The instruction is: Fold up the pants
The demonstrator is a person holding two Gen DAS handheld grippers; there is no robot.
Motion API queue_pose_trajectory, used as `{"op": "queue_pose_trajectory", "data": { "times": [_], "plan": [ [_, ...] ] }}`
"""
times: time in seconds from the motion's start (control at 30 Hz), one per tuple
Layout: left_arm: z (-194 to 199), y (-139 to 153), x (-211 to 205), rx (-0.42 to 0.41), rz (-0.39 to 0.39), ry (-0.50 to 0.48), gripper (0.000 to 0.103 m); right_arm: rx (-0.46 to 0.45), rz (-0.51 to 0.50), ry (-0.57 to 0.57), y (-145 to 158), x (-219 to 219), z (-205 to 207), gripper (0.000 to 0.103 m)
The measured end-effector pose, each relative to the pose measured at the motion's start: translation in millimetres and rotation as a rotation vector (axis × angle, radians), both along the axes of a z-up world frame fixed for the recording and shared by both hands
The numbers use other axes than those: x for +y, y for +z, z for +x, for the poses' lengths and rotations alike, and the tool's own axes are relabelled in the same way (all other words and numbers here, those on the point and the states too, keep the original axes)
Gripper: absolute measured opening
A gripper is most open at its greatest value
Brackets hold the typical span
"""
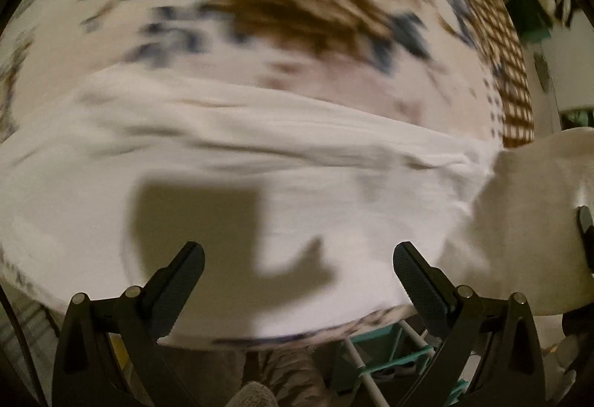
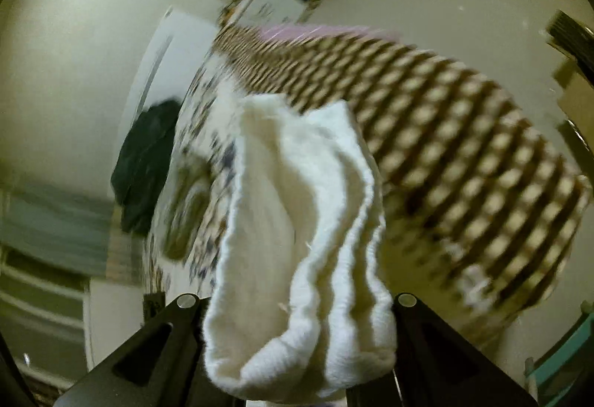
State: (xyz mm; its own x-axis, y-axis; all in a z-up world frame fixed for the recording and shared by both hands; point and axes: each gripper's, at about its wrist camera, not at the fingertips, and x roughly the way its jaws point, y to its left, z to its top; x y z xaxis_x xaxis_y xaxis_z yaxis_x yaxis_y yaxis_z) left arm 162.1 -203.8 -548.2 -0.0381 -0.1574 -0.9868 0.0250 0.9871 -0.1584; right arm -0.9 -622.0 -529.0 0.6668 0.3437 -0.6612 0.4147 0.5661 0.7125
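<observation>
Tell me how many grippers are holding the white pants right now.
1. The right gripper holds a bunched end of the white pants. The left gripper is open above the spread cloth, touching nothing.

pants (image 1: 260, 162): plain white, seen again as white ribbed folds in the right wrist view
bedspread (image 1: 260, 9): white, printed with brown and dark blue blotches
checked cloth (image 2: 464, 147): brown and cream check
left gripper (image 1: 299, 258): black
rack (image 1: 389, 358): teal and white
</observation>
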Motion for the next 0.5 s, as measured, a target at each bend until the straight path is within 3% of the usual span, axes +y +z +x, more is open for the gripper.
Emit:
{"op": "queue_pose_trajectory", "data": {
  "times": [0.2,0.23,0.4,0.5],
  "plan": [
    [8.4,17.8,110.8,-0.016,0.027,0.131,0.103,0.043,-0.048,0.252,2.4,146.7,33.2,0.005],
    [15.9,26.3,108.3,-0.013,0.031,0.149,0.103,0.061,-0.045,0.295,-6.0,178.3,39.3,0.005],
    [-6.8,24.8,207.5,-0.007,0.071,0.251,0.103,0.128,-0.074,0.479,-51.5,302.4,53.0,0.005],
    [-16.8,26.0,245.9,-0.019,0.07,0.309,0.103,0.176,-0.155,0.616,-76.2,369.8,55.6,0.005]
  ]
}}
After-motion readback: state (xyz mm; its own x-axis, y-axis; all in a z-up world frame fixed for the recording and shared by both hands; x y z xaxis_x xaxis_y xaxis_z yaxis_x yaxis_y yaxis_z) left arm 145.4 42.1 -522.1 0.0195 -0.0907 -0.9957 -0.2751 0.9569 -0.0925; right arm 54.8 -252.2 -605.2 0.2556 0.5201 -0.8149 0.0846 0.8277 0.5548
